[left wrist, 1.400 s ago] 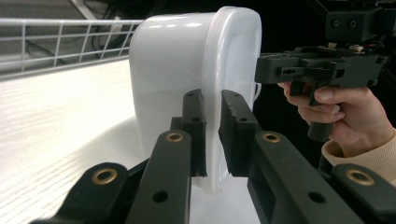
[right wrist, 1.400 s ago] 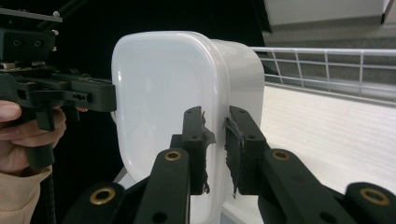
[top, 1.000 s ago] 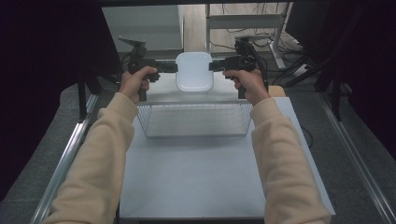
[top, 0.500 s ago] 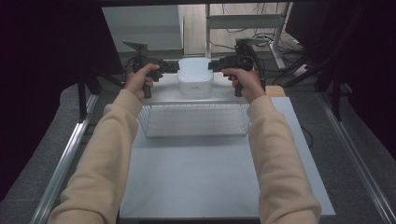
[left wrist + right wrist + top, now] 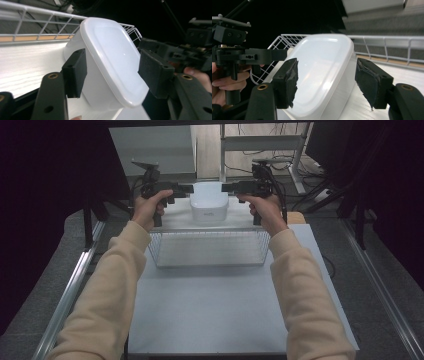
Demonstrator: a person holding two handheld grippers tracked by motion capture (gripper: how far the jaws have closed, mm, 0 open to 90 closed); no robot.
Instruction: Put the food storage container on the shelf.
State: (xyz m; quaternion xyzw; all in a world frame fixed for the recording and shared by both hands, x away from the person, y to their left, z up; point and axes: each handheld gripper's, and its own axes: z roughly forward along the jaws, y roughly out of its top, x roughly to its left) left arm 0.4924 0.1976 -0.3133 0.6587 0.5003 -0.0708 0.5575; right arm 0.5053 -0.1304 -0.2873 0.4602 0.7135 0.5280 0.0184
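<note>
Container (image 5: pixel 209 206) sits between both grippers' parted fingers, apparently untouched, beyond the basket (image 5: pixel 207 248).

Even overhead light, counter (image 5: pixel 220 305) bright and pale with soft shadows, dark surround at both sides of high view; white container (image 5: pixel 110 65) glares, nearly blown out, in both gripper views; near tool arms soft-focused, wide-angle bend at edges, slight overall blur.
</note>
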